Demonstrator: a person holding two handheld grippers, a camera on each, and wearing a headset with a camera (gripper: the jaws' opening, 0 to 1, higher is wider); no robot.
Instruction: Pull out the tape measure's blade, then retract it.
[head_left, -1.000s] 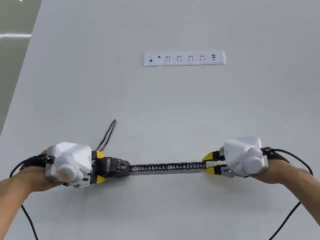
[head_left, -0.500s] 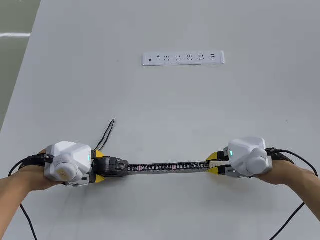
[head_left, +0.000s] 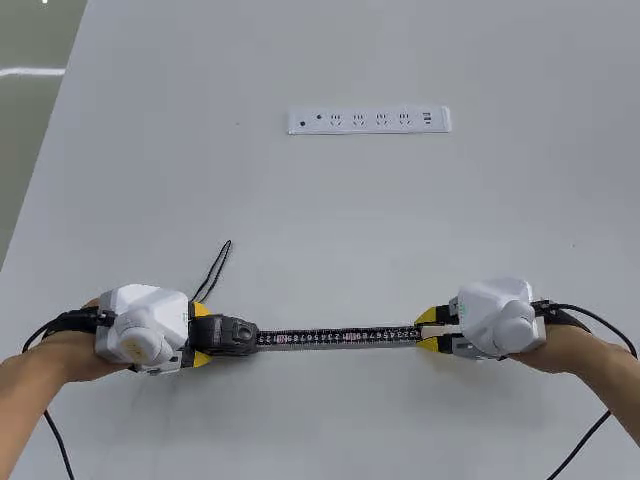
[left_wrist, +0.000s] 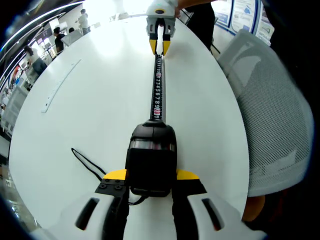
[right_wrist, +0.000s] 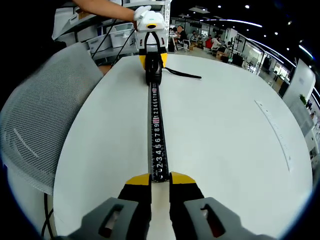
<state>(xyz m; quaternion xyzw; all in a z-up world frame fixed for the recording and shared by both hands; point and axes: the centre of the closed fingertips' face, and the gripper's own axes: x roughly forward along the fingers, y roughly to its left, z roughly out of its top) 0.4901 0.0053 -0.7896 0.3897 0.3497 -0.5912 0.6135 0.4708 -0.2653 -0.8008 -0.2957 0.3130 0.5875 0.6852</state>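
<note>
Extension looks complete: blade (head_left: 338, 337) lies drawn out flat on the tabletop (head_left: 330, 220) between both tools. The left tool (head_left: 203, 334) is clamped around the tape measure case (head_left: 225, 334). The right tool (head_left: 428, 330) pinches the blade's end, jaws narrow. Next move, by judgement, is a controlled retraction toward the case.

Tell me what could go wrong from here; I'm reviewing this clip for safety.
1. The right tongs pinch only the very end of the blade; if it slips, the blade could whip back into the case held by the left tongs.
2. The loose black cord trails beside the left tongs and might snag as the hands come together.
</note>
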